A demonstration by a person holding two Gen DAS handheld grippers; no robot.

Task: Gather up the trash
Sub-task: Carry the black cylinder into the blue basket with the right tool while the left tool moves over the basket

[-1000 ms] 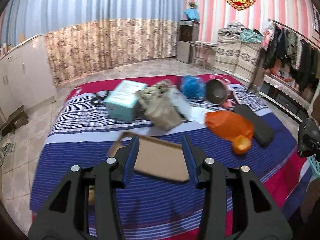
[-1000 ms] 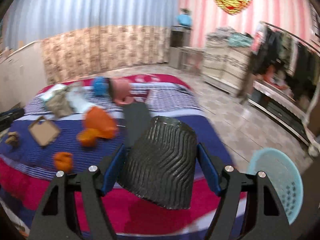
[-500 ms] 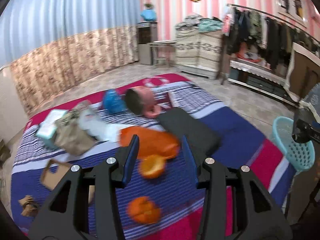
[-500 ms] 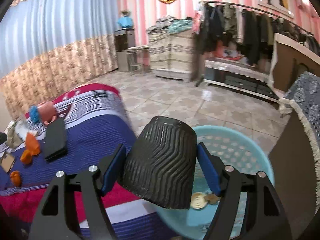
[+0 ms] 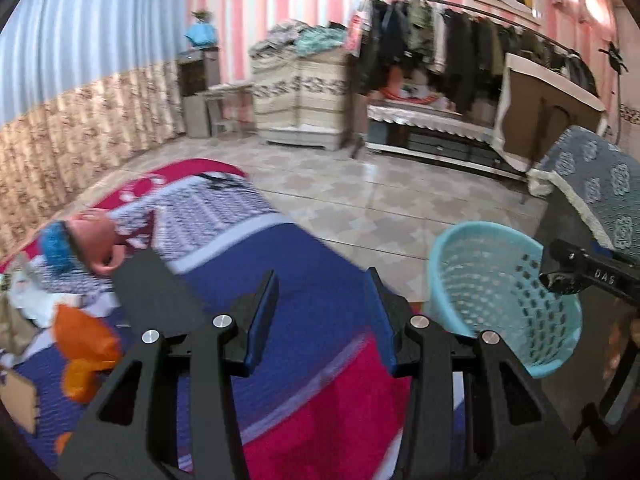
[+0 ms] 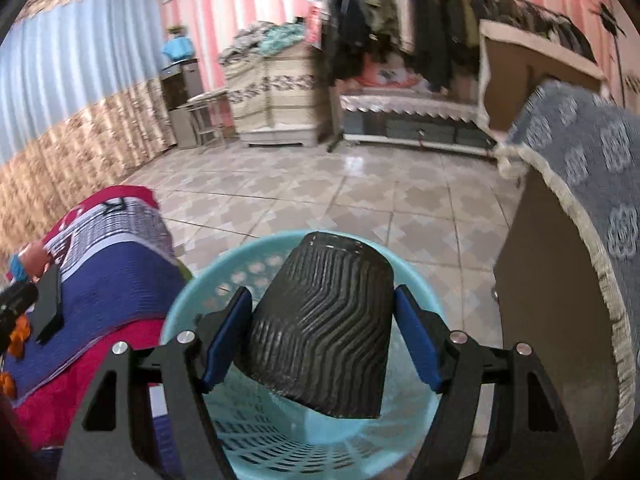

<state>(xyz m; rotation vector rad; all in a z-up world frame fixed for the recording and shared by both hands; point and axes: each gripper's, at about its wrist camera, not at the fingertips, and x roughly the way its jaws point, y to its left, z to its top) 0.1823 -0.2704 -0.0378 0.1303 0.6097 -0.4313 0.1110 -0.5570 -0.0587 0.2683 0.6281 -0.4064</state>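
My right gripper (image 6: 322, 336) is shut on a black ribbed cup (image 6: 320, 320) and holds it over the mouth of the light blue perforated basket (image 6: 280, 452). The basket also shows in the left wrist view (image 5: 500, 296), on the floor beside the bed, with the right gripper's tip (image 5: 580, 276) above its rim. My left gripper (image 5: 320, 320) is open and empty above the bed's blue and red striped cover (image 5: 304, 380). Orange bags (image 5: 84, 344) lie on the bed at the left.
On the bed lie a black flat case (image 5: 156, 296), a pink bowl (image 5: 96, 240), a blue scrunchie-like ball (image 5: 56, 248) and a cardboard piece (image 5: 16, 400). A cabinet with a grey cloth (image 6: 580, 208) stands right of the basket. A clothes rack (image 5: 460, 52) stands across the tiled floor.
Both grippers swung right, away from the bed's trash. The right gripper carried the black cup from above the bed to over the blue basket. The left gripper stayed open and empty.
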